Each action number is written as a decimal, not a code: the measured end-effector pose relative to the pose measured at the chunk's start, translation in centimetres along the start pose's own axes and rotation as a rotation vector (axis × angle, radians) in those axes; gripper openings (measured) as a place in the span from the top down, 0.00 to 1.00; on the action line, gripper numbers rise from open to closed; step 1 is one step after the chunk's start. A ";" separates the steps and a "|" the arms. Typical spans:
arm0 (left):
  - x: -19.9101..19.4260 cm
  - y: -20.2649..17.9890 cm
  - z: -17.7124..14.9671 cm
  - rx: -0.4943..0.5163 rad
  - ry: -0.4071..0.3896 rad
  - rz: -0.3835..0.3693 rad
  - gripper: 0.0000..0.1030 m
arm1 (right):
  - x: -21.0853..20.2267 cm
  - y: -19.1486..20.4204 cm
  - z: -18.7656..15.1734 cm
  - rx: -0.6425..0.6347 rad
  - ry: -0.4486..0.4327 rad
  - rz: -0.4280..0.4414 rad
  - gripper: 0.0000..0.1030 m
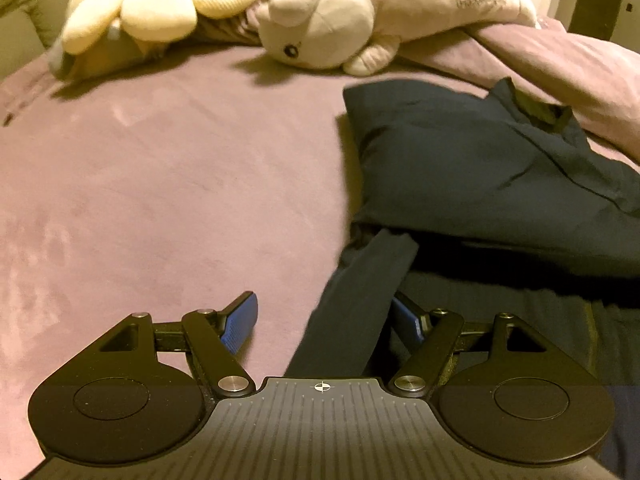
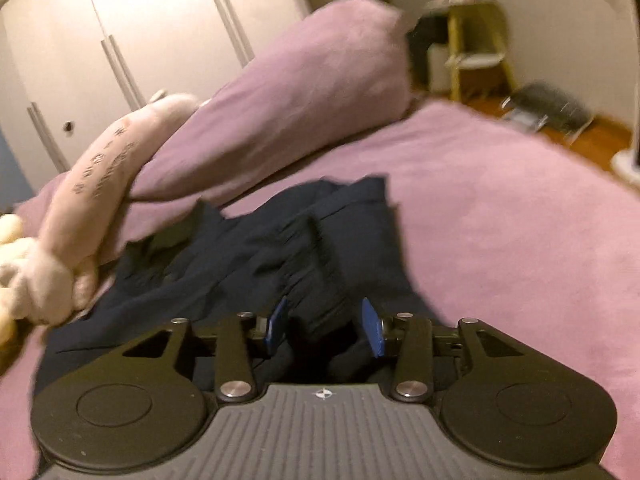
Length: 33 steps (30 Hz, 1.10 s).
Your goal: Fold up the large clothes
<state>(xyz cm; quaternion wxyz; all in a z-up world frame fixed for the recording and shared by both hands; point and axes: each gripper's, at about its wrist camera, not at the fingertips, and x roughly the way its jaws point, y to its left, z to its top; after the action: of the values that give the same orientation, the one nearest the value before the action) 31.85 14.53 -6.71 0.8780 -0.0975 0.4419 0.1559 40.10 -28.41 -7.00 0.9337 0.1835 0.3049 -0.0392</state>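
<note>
The left gripper [image 1: 330, 326] stands with its jaws wide apart; a dark strip of the navy garment [image 1: 480, 168] runs up between them, and no pad presses on it. The right gripper [image 2: 325, 326] is parted too, a gathered fold of the garment between its blue pads [image 2: 372, 326], untouched. The garment lies partly folded mid-bed on the mauve bedspread [image 1: 160, 184], near the plush rabbit [image 1: 352, 20] and the duvet [image 2: 288, 96].
</note>
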 end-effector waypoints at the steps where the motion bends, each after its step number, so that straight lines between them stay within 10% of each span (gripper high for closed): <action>1: -0.4 -0.3 0.2 0.010 -0.014 0.019 0.25 | -0.6 0.3 0.0 -0.012 -0.035 -0.021 0.60; 5: -1.9 -2.5 1.5 0.060 -0.105 0.104 0.23 | -1.3 3.6 0.1 -0.041 -0.088 0.070 0.60; 15: -0.4 -9.1 3.9 0.146 -0.154 0.041 0.22 | 6.1 14.6 -5.0 -0.172 0.190 0.432 0.61; 22: 3.6 -11.1 3.3 0.179 -0.116 0.039 0.19 | 7.2 8.3 -4.3 -0.215 0.132 0.274 0.73; 25: 4.3 -10.8 2.9 0.195 -0.144 0.043 0.11 | 7.1 2.6 -2.4 -0.129 0.104 0.206 1.00; 29: 4.3 -9.7 2.7 0.149 -0.125 0.022 0.11 | 5.7 -1.5 -0.6 -0.012 0.085 0.173 1.00; 33: 3.6 -9.4 3.2 0.101 -0.102 0.007 0.15 | 4.7 1.4 -1.3 -0.173 0.083 0.070 0.97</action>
<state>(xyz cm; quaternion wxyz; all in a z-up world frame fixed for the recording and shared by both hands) 39.60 7.45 -7.45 0.9026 -0.0432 0.4043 0.1414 43.43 -26.49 -10.26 0.9335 0.1140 0.3388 0.0277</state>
